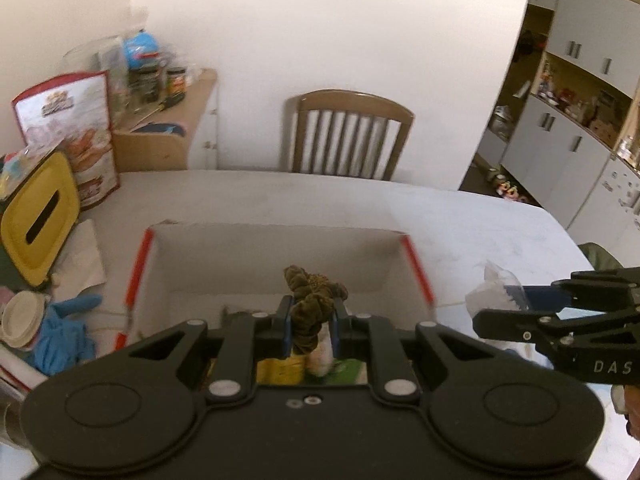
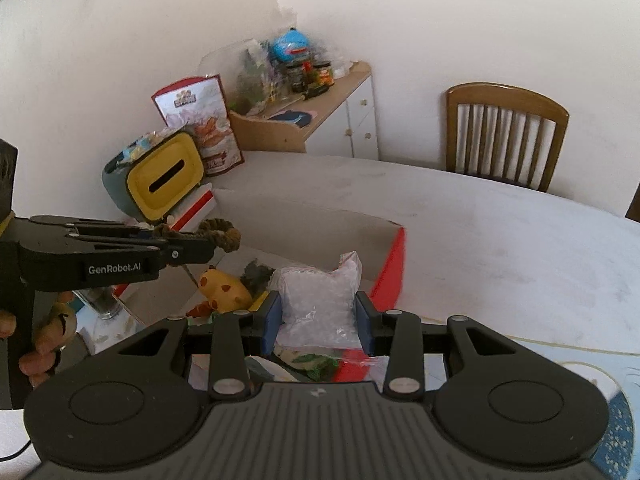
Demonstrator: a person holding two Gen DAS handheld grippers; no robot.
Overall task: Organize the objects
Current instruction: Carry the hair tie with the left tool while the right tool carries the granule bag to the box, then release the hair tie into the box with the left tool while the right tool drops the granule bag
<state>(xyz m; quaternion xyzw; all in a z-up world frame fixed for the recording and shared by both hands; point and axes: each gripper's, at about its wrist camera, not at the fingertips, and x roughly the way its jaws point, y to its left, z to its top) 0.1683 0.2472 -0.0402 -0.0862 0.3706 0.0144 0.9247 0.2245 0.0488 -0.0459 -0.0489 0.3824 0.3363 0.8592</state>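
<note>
Scrunchie (image 1: 314, 300) fabric, olive-brown and gathered, is being pinched between the blue pads of the left tool (image 1: 312, 322); it is being held above the open cardboard box (image 1: 276, 256) with red-edged flaps, apparently so that it can be dropped in with the other collected things; a yellow spotted soft toy (image 2: 222, 286) and a dark furry item are being kept in the box already; the box is being carried by the white worktop (image 1: 460, 224). A clear bag of white beads (image 2: 318, 304) is being gripped at its sides by the right tool (image 2: 318, 322), whose pads are being pressed against it, near the box's red flap; it is probably being held ready for the same box; whether the bag is being lifted clear of the contents cannot be told.
</note>
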